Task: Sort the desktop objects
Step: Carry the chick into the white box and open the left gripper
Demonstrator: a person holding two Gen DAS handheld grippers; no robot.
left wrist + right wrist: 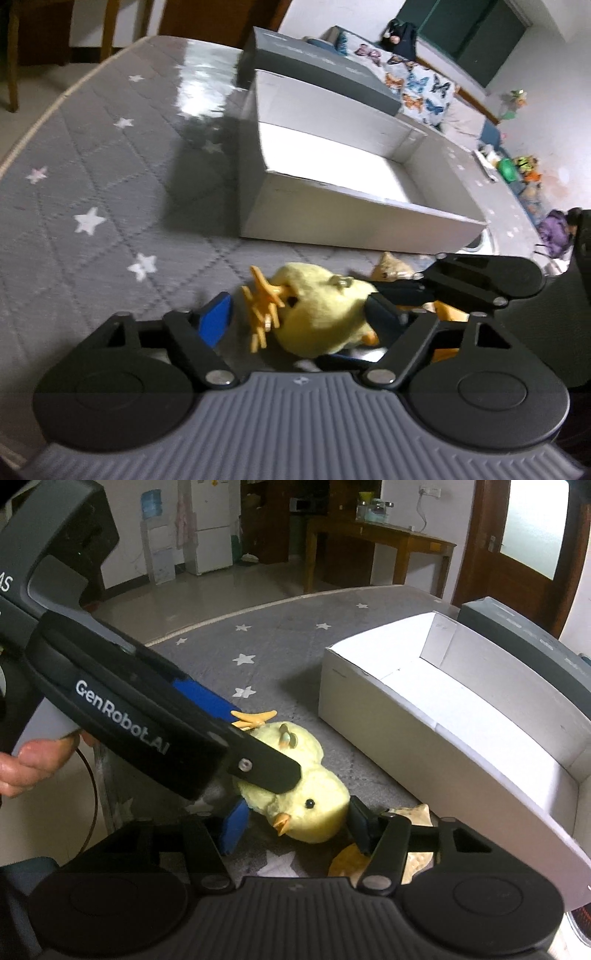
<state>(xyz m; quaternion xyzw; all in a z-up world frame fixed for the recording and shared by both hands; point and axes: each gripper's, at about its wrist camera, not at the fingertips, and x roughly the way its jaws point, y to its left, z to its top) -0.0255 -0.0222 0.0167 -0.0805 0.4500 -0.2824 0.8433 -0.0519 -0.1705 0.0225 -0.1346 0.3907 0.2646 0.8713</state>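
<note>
The chick (295, 797) lies on its side on the grey starred tabletop (280, 642), just in front of the open white box (461, 738); both grippers are on it at once. The right gripper (291, 825) has its blue pads against the head, one on each side, so it looks closed on the chick; the left gripper (295, 321) straddles the body by the orange feet, but whether its pads press I cannot tell. Risks, as I judge them: two grips pulling apart could tear or twist the soft toy; the plush may squash and slip out on lifting; the tan toy (417, 853) under the right linkage could be dragged along.
</note>
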